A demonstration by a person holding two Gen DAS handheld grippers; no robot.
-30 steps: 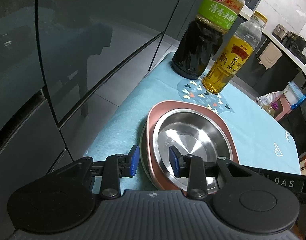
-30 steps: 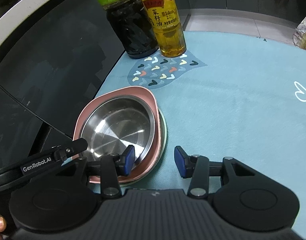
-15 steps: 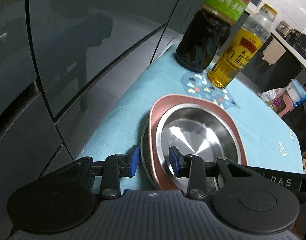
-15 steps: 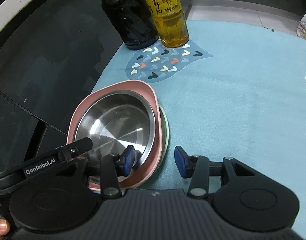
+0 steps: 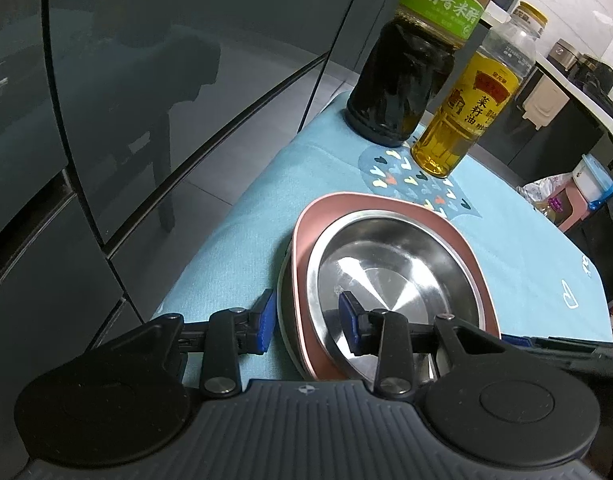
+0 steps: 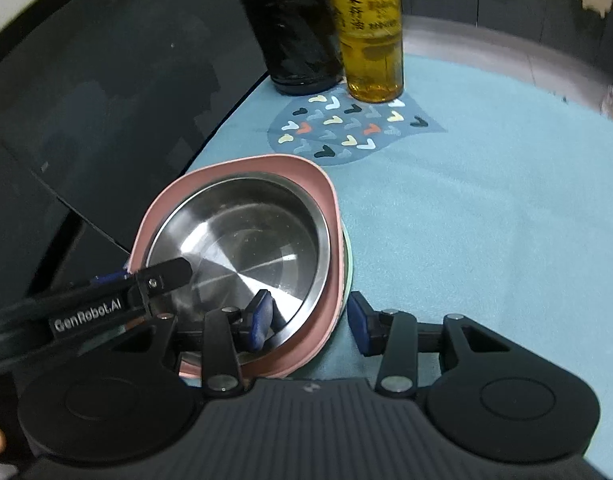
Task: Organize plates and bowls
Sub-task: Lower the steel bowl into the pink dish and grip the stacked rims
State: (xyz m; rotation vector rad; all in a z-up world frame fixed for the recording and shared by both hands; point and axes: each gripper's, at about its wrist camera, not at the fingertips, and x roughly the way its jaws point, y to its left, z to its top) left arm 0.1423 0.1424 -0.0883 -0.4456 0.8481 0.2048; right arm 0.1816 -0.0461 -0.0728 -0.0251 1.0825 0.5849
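A steel bowl (image 5: 398, 276) (image 6: 242, 240) sits nested in a pink dish (image 5: 386, 204) (image 6: 326, 196), with a pale green plate edge (image 6: 348, 256) showing beneath. This stack is at the left edge of the blue tablecloth. My left gripper (image 5: 306, 320) straddles the stack's near-left rim, one pad outside and one inside the steel bowl, and appears shut on it. It shows in the right wrist view as a black finger (image 6: 166, 276) over the bowl. My right gripper (image 6: 308, 322) straddles the near-right rim. Its jaws are closing, and the outer pad is still clear of the rim.
A dark vinegar bottle (image 5: 402, 80) (image 6: 294, 28) and a yellow oil bottle (image 5: 466, 112) (image 6: 370, 36) stand just behind the stack. Dark glass cabinet fronts (image 5: 146, 100) run along the left of the table edge. Blue tablecloth (image 6: 486, 220) stretches to the right.
The right wrist view has rolled and edged toward the bottles, and the right jaws have narrowed slightly around the rim. The left gripper keeps its place on the stack.
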